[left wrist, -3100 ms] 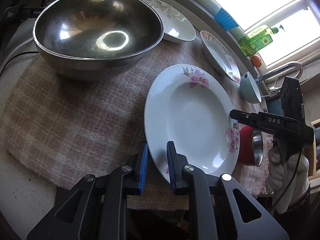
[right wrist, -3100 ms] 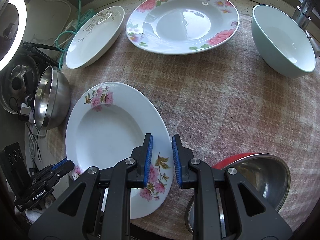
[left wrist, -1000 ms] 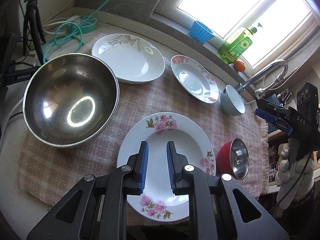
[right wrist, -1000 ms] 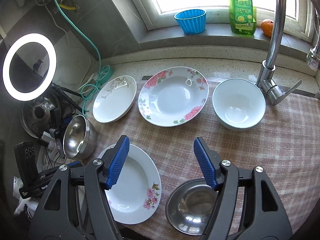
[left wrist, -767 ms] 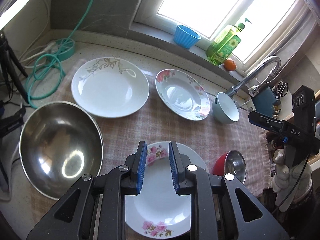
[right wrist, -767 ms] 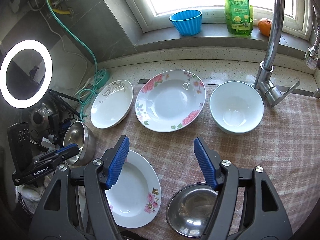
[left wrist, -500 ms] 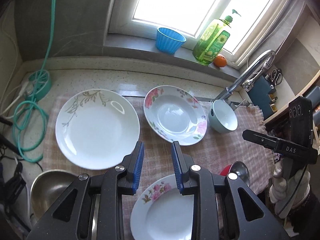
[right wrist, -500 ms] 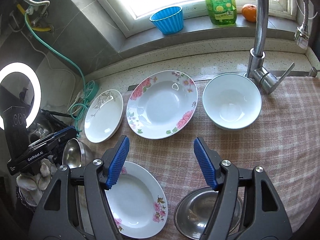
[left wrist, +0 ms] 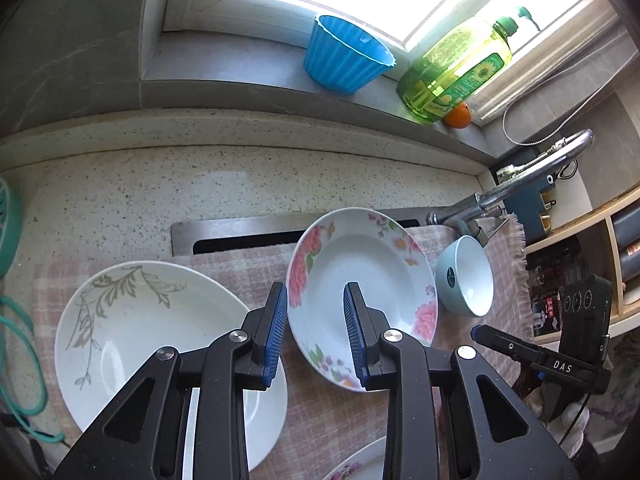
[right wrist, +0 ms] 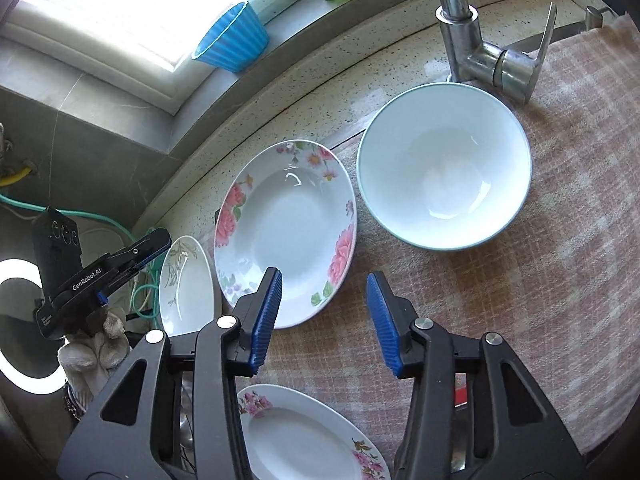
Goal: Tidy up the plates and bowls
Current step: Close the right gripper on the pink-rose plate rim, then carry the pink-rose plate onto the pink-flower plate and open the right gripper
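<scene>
Three plates (right wrist: 280, 232) and a bowl (right wrist: 444, 164) lie unstacked on the tabletop (left wrist: 200, 184) as left tongs (left wrist: 316, 332) and right tongs (right wrist: 324, 316) hover spread, empty, sorting barely begun.

Three plates: rose-rimmed (right wrist: 285, 227), leaf-patterned (left wrist: 132, 344), pink-flowered (right wrist: 312, 438); one pale bowl (right wrist: 444, 166).

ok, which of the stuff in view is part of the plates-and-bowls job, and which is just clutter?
Job items:
rose plate
leaf-pattern plate
pink-blossom plate
pale blue bowl

Lying about:
blue ribbed cup
dish soap bottle
orange
faucet
teal hose
</scene>
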{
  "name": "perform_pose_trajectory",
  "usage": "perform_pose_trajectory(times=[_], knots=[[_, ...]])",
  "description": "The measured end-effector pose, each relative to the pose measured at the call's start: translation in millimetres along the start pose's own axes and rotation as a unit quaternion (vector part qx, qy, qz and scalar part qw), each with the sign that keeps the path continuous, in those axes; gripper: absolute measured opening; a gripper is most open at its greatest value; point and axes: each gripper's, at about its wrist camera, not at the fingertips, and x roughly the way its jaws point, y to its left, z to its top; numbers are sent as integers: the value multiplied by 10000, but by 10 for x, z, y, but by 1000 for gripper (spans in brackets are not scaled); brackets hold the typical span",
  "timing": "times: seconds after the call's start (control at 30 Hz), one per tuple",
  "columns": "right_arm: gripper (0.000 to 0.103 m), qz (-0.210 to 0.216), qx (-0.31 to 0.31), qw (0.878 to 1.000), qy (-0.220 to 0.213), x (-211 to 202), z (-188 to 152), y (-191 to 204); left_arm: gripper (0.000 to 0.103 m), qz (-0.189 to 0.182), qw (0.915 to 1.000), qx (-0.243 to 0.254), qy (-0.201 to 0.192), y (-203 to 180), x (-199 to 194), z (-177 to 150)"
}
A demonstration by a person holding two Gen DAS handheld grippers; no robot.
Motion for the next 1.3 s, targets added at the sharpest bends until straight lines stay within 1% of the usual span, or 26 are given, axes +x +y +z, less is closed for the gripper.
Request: perform_pose_trajectory(times=[0.07,0.13,0.3,0.43,0.53,0.77,0.83,0.9,1.0,1.07,1.17,1.3], knots=[[44,-81,105,9999,-43,48,37,-4,27,18,9999,94,92,19,105,100],[39,-156,185,9997,-51,104,72,-6,27,-84,9996,138,249,29,221,167],[30,-261,358,9990,29,243,111,-37,27,-192,9983,166,526,71,453,244],[27,-347,391,9986,17,273,119,-62,27,-184,9974,203,667,95,577,294],[25,-381,465,9982,2,291,139,-104,26,-267,9971,151,695,117,603,320],[19,-468,481,9977,40,386,156,-127,26,-198,9966,229,771,110,684,310],[17,-475,459,9978,45,408,159,-117,23,-217,9963,231,793,114,703,300],[16,-477,436,9979,55,435,171,-108,21,-176,9963,242,801,100,736,302],[11,-475,396,9980,87,484,180,-97,17,-120,9963,240,817,104,763,292],[10,-474,360,9981,130,526,182,-89,13,-85,9965,237,802,111,767,284],[9,-465,330,9983,126,557,187,-84,11,-50,9966,286,771,103,770,271],[9,-483,316,9983,116,574,198,-88,11,-24,9965,361,759,98,783,263]])
